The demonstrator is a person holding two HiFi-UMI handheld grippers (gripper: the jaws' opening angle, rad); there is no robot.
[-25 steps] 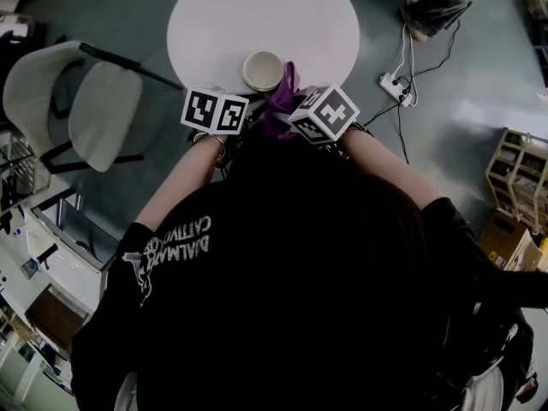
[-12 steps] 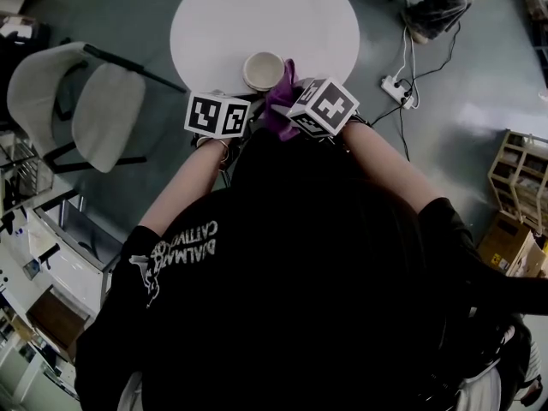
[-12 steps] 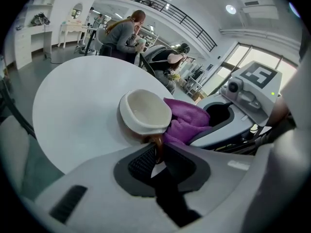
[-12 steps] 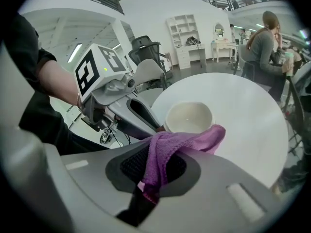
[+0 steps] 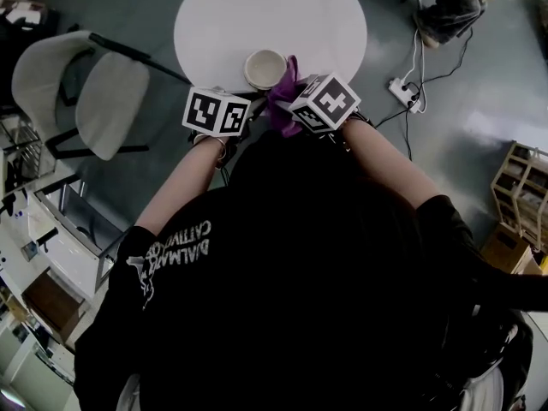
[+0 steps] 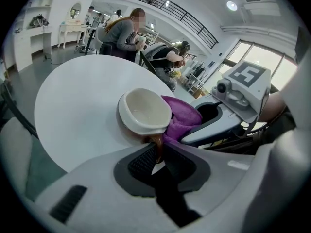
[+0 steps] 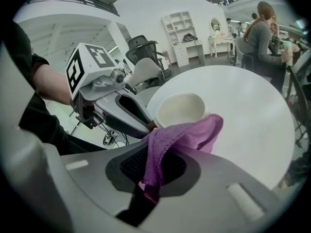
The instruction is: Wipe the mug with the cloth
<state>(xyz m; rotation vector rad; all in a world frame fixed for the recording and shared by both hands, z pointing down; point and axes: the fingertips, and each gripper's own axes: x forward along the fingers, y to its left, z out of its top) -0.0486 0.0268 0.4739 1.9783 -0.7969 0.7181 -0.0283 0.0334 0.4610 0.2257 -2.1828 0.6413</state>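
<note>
Wiping seems under way. The left claw (image 6: pixel 158 148) clamps the mug (image 6: pixel 143 111) by its handle, just ahead of it over the tabletop (image 6: pixel 73 106). The right claw (image 7: pixel 153 165) grips the cloth (image 7: pixel 187 132), touching the mug's side; how much is wiped is unclear.

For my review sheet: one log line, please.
left gripper: holds mug by handle | right gripper: grips cloth | cloth: against mug

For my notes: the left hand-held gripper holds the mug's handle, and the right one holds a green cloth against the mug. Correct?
The cloth is purple, not green; the right gripper view shows it. The rest is right.
</note>
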